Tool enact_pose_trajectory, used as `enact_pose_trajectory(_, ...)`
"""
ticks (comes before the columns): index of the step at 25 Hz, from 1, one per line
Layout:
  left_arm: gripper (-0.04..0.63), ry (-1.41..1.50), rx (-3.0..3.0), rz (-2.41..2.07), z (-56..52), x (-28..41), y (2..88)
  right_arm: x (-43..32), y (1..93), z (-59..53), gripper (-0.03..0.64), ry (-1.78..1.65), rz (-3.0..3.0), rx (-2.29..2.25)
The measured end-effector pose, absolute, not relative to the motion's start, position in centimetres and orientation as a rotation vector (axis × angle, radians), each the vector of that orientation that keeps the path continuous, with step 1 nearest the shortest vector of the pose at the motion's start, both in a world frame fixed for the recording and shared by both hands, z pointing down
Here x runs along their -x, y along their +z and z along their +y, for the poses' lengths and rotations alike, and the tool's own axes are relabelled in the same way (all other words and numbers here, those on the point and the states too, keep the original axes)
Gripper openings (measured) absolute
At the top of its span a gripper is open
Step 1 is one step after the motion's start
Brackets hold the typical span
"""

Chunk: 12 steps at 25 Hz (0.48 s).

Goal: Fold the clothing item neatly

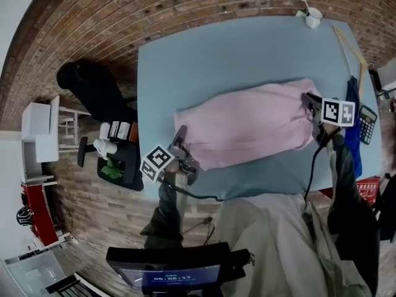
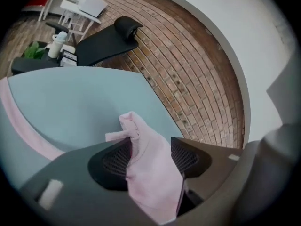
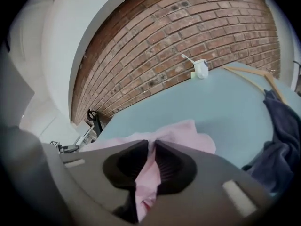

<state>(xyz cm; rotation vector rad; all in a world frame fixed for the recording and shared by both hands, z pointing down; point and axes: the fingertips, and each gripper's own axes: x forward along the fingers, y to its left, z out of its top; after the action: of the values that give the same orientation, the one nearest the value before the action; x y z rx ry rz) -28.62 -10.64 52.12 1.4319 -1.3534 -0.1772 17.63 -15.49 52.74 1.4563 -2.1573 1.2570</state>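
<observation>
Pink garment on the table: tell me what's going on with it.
A person with a gripper in each hand is working on the pink garment, which lies in a rough, long shape across the light blue table. The right gripper is clamped on the cloth at one end. The left gripper is at the other end, jaws apart, with a fold of cloth loose between them.

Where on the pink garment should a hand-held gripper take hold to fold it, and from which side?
I'd grip the corners at the short ends of the pink garment, coming in low from each outer end. It lies flat as a long band across the table, so those ends are free edges; the right hand-held gripper is pinching one.
</observation>
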Motion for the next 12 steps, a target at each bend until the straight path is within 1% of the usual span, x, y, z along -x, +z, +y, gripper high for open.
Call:
enact_pose_trajectory(3,0.282,-0.130,-1.475,-1.345,-9.9,29.2,52.9,-17.9,52.6,-14.5,0.044,1.266,-2.131,-1.430)
enact_pose_trajectory(8,0.281,-0.148,-1.547,-1.313,-7.6,29.8,52.8,-19.4,51.2,-11.4,0.043,1.316,-2.153,-1.343)
enact_pose_trajectory(9,0.270,-0.144,-1.563,-1.310,-7.1,29.9,52.8,-19.7,50.8,-10.5,0.041,1.335,-2.169,-1.334)
enact_pose_trajectory(12,0.211,-0.149,-1.582,-1.324,-5.9,30.5,52.7,-20.2,49.8,-8.3,0.034,1.335,-2.197,-1.395)
